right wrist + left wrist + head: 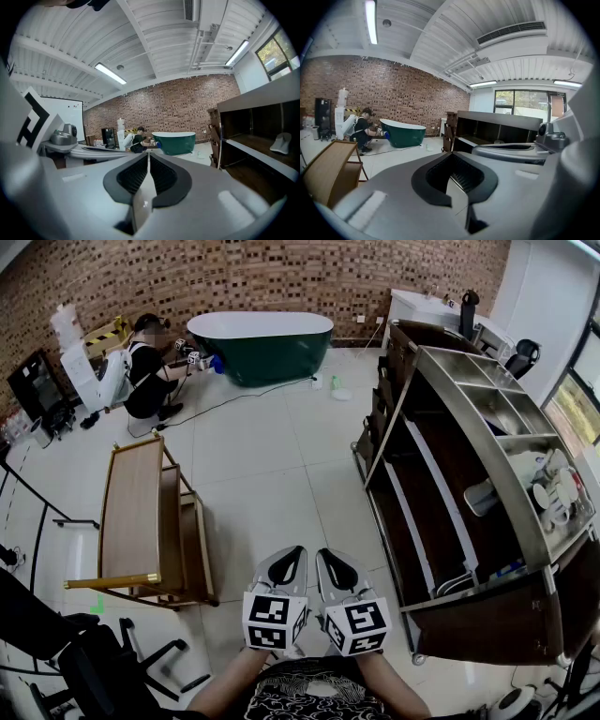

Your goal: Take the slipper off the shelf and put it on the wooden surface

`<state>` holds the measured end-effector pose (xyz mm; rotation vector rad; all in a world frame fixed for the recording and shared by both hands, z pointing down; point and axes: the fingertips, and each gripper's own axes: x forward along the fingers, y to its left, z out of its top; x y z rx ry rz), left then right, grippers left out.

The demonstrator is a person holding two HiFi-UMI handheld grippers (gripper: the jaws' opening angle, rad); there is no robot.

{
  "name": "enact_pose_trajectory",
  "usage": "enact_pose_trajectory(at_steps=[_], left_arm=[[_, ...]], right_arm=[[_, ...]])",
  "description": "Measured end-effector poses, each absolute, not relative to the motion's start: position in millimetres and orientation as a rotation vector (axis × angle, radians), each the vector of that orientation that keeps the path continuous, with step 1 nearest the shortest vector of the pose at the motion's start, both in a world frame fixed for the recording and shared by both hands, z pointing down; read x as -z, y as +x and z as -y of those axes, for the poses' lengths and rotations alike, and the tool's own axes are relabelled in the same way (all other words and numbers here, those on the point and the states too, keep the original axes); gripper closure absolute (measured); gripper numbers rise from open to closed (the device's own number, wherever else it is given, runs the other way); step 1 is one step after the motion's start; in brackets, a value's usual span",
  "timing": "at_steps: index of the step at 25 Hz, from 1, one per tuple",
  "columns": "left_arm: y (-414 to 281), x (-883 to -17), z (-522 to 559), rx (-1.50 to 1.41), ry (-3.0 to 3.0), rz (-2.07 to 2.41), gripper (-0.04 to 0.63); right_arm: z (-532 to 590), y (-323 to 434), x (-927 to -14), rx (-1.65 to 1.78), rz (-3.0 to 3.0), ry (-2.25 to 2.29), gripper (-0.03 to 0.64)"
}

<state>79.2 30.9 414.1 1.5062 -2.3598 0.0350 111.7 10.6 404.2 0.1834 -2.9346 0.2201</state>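
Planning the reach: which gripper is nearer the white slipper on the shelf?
Right. The slipper lies on the shelf to the right of the right gripper; the left gripper is farther left, beside it.

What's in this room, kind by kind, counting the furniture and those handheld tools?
Grippers: 2 (left gripper, right gripper)
Green bathtub: 1
Dark shelf unit: 1
Wooden table: 1
Total: 5

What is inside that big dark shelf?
One white slipper lies on a brown board of the shelf. The shelf's grey top covers the right part, so anything there is hidden.
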Motion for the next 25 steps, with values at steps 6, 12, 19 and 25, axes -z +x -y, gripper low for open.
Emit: enact_pose_trajectory(at_steps=[6, 12, 19, 25], left_arm=[[61, -416, -30, -0.028, 1.509, 2.365, 0.589], [42, -416, -12, -0.029, 1.527, 2.364, 0.589], [-9, -409, 27, -0.054, 1.517, 2.398, 0.589], [-54, -401, 77, -0.055, 1.498, 2.418, 0.589]], right_arm=[[-10, 99, -408, -0.223, 2.926, 0.173, 0.617], [10, 74, -407, -0.235, 2.939, 0.174, 0.617], [49, 18, -398, -0.228, 2.972, 0.145, 0.617], [99, -25, -391, -0.21, 2.978, 0.139, 0.617]])
